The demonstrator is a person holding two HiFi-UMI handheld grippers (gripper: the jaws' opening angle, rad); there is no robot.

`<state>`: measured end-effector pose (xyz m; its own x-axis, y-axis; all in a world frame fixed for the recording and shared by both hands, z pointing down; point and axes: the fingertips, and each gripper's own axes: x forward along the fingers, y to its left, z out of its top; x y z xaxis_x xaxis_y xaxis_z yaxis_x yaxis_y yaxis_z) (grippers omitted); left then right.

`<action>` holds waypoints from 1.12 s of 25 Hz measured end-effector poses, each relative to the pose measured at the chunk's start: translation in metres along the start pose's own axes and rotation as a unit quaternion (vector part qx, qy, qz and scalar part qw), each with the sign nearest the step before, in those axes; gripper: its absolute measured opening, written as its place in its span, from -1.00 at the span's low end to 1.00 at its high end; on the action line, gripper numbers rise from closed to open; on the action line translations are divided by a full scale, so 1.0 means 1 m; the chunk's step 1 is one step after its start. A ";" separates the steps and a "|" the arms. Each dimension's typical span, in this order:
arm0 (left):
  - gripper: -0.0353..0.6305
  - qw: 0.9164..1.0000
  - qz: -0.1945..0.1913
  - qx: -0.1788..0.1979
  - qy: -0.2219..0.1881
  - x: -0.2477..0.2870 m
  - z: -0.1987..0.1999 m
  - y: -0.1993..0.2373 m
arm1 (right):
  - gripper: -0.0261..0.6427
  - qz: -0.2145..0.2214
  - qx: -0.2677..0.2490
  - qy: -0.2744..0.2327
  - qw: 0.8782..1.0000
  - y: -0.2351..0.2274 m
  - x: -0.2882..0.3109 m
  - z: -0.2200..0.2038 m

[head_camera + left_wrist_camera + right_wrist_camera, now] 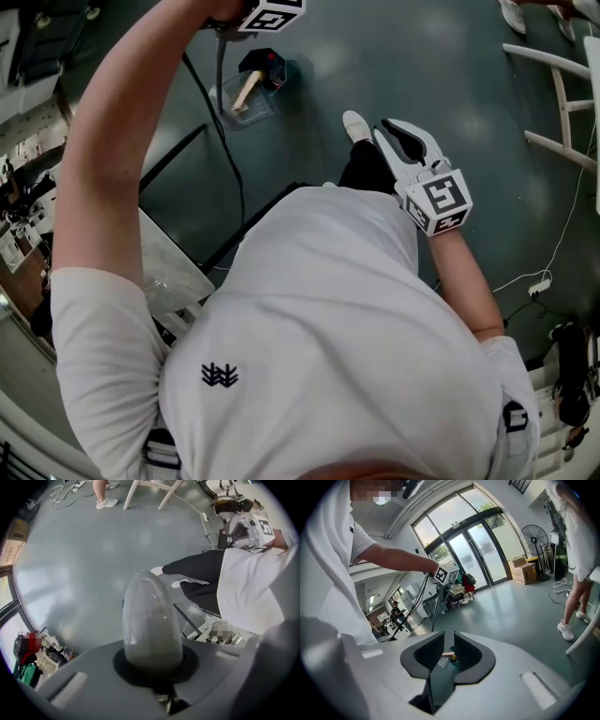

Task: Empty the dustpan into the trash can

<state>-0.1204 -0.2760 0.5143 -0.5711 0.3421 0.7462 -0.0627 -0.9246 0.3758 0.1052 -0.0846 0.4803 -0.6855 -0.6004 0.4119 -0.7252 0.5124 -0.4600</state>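
Right gripper (446, 651): low at the person's right side. Its fingers are drawn almost together with only a slit between them, and they hold nothing.
Left gripper (152, 663): raised on an outstretched arm. Its fingers are pressed onto a grey, rounded shaft, which looks like the top of the dustpan's handle (220, 75).
Risk, grip: one gripper alone carries the long handle. If the smooth shaft turns between the fingers, the pan below would swing or tip.
Risk, spill: a tilt before the pan is over a bin would likely drop the load back on the floor (422, 56). The free right gripper is too far off to steady it.
Risk, snag: a black cable (225, 159) runs close beside the handle and could catch it on a lift.
Dustpan (258, 114): at the foot of the handle, down on the dark floor ahead of the person's shoe (354, 125), well clear of both grippers.
Look: a clear, shallow pan, seemingly light plastic, with the floor showing through it.
Load: a pale wooden piece (246, 91) lies inside, and a black-and-red thing (265, 67) sits at the far edge. Whether that thing is in the pan or behind it cannot be told.
Trash can: none can be picked out with certainty in any view.
Beyond: a white chair (562, 103) stands off to the right.
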 end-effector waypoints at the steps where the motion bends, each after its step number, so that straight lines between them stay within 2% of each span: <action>1: -0.71 1.000 -0.001 0.000 0.002 0.000 0.001 0.000 | -0.73 0.000 0.001 0.000 1.000 0.000 -0.001 -0.001; 10: -0.71 1.000 -0.008 -0.012 -0.004 0.005 -0.005 -0.007 | -0.73 0.009 -0.009 0.001 1.000 -0.008 0.002 0.003; 16: -0.71 0.998 -0.022 -0.052 -0.040 0.021 -0.049 -0.039 | -0.73 0.051 -0.042 0.016 0.998 0.014 0.021 0.014; 25: -0.71 0.985 -0.052 -0.136 -0.095 0.081 -0.124 -0.113 | -0.73 0.132 -0.107 0.047 0.984 0.055 0.057 0.024; 28: -0.71 0.975 -0.054 -0.174 -0.130 0.115 -0.145 -0.158 | -0.73 0.167 -0.141 0.063 0.974 0.080 0.065 0.020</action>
<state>-0.2951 -0.1147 0.4613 -0.3229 0.4293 0.8435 -0.4102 -0.8666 0.2840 0.0040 -0.0948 0.4549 -0.8756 -0.3011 0.3777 -0.4380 0.8246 -0.3581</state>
